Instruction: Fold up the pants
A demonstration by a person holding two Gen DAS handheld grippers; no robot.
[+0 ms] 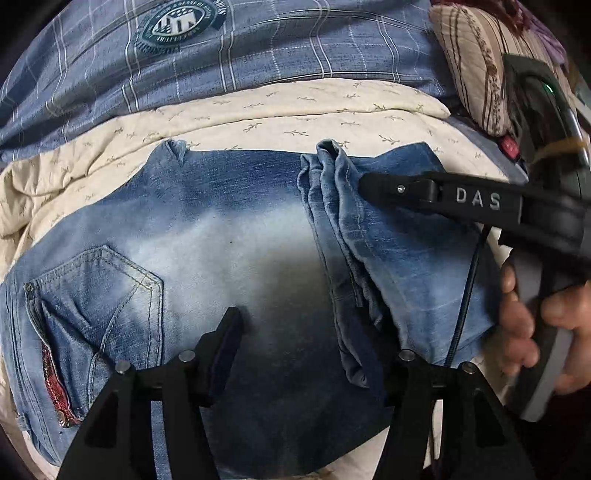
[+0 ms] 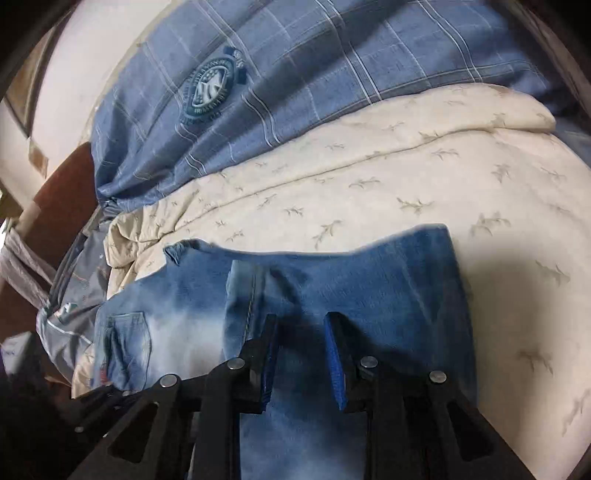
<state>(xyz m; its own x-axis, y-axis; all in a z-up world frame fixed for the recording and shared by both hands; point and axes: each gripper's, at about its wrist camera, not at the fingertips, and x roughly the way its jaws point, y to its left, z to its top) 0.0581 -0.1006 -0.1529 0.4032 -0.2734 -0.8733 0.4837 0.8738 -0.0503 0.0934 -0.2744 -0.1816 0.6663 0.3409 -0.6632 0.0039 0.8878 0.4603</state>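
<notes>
Faded blue jeans [image 1: 229, 236] lie folded on a cream quilt [image 1: 258, 122], back pocket [image 1: 99, 295] at the left. A bunched leg end [image 1: 332, 192] lies across the right part. My left gripper [image 1: 306, 339] is open just above the denim, jaws wide apart. My right gripper [image 1: 364, 186] comes in from the right, its tip against the bunched leg end. In the right wrist view the right gripper [image 2: 301, 325] is open over the jeans [image 2: 369, 288], nothing between its blue pads [image 2: 334, 369].
A blue plaid cover with a round badge [image 1: 181, 26] lies behind the quilt, also in the right wrist view [image 2: 210, 92]. A striped pillow [image 1: 476, 74] sits at the back right. A brown bed frame [image 2: 62, 206] is at the left.
</notes>
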